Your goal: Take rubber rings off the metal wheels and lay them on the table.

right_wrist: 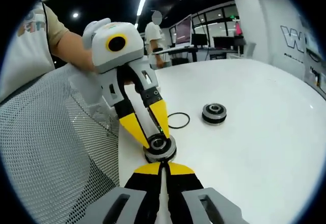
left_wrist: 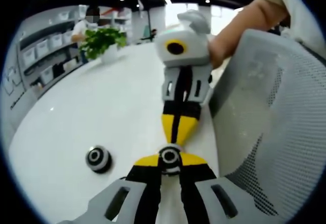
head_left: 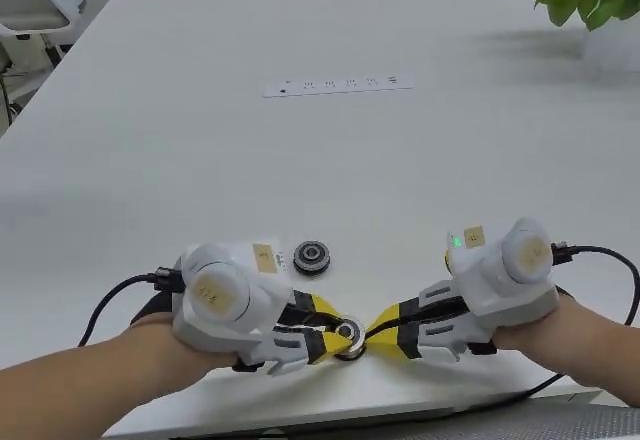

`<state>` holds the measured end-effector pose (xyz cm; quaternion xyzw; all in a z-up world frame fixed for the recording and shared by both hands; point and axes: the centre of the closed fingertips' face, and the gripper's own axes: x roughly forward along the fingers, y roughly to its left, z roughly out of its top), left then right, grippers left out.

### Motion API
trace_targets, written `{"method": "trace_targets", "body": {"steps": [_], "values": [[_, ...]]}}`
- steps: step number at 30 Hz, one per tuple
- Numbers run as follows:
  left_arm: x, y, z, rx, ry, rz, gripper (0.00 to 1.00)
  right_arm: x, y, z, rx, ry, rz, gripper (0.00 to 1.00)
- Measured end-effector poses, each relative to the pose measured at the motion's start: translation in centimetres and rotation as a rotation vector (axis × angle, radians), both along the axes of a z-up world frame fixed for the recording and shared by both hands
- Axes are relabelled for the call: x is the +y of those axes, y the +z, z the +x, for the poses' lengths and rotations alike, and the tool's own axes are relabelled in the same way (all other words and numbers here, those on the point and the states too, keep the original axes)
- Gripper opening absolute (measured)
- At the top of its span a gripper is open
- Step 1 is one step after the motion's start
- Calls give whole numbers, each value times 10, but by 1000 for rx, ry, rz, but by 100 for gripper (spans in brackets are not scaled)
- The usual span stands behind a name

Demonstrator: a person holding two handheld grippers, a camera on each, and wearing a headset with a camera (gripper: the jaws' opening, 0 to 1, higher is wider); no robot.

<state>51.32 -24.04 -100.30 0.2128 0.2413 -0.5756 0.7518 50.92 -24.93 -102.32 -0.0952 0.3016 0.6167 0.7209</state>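
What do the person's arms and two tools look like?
The left tool and right tool have rounded white-grey bodies, black jaws with yellow tips, beige stickers and black cables. The right one shows a green light. A short beige sleeve shows.

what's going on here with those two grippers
A person is working on a wheel near the front edge of the table with two handheld grippers. The left gripper clamps the wheel. The right gripper, jaws shut, sits at its rim, apparently to pull something off. A loose ring lies on the table, with a second wheel nearby.
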Motion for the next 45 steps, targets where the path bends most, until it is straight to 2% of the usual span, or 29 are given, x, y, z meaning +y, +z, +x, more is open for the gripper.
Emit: {"method": "trace_targets", "body": {"steps": [5,6,8,12,13,20,22,25,28,30,31,32,34,39,45], "values": [[1,0,1,-6,5,4,12,0,0,4,127,-103,40,0],[1,0,1,-7,5,4,12,0,0,5,124,-102,43,0],[1,0,1,-8,4,5,12,0,0,5,152,-124,60,0],[1,0,1,-11,7,7,12,0,1,6,256,-183,116,0],[1,0,1,-12,7,8,12,-1,0,7,249,-180,118,0],[1,0,2,-13,9,8,12,0,2,6,292,-211,129,0],[0,0,2,-15,8,10,12,-1,2,7,320,-230,147,0],[0,0,2,-17,8,11,12,-2,3,7,386,-273,182,0],[0,0,2,-19,7,12,12,-4,4,8,409,-290,199,0],[0,0,2,-20,6,13,12,-3,8,10,444,-315,234,0],[0,0,2,-20,6,13,12,-3,14,15,462,-340,281,0],[0,0,2,-21,6,14,12,-2,17,12,486,-328,290,0],[0,0,2,-23,7,17,12,-2,14,11,458,-328,273,0],[0,0,2,-26,10,19,12,-2,18,12,467,-326,298,0],[0,0,3,-28,13,23,12,-1,19,11,455,-326,293,0]]}}
